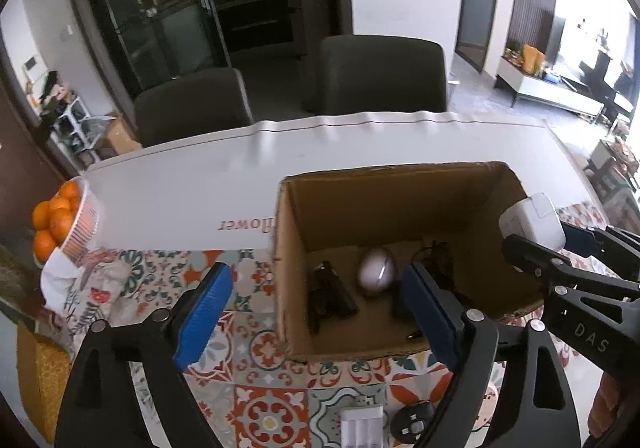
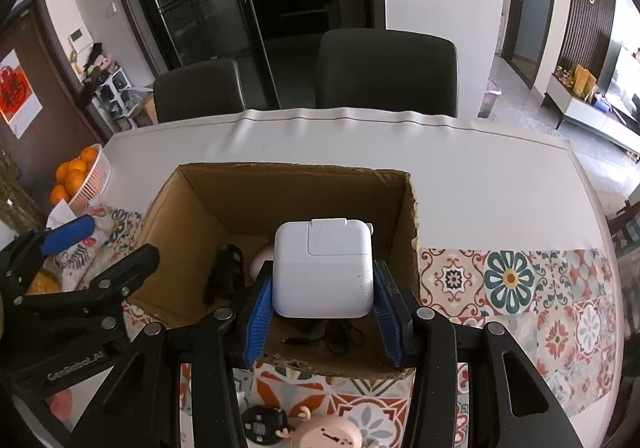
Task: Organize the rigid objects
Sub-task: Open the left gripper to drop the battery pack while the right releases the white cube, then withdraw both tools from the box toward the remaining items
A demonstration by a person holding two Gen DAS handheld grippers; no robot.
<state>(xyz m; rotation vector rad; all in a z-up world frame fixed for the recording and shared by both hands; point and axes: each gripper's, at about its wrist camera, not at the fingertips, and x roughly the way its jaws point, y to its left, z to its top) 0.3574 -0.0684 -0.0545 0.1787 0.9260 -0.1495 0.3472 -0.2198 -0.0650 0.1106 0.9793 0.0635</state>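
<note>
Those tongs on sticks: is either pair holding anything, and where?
The right tongs pinch the white charger block by its two opposite sides, above the cardboard box. The left tongs are open and hold nothing.

- Cardboard box (image 2: 414, 232): one, open at the top.
- White power adapter (image 2: 322, 268): one.
- White egg-shaped object (image 1: 376, 271) inside the box: one.
- Black items inside the box: at least two; exact count cannot be told.
- Dark chairs (image 2: 386, 71): two.
- Basket of oranges (image 2: 90, 177): one.
- Round black plug (image 2: 262, 426): one.
- Tools: two, the left (image 1: 316, 312) and the right (image 2: 320, 322).
</note>
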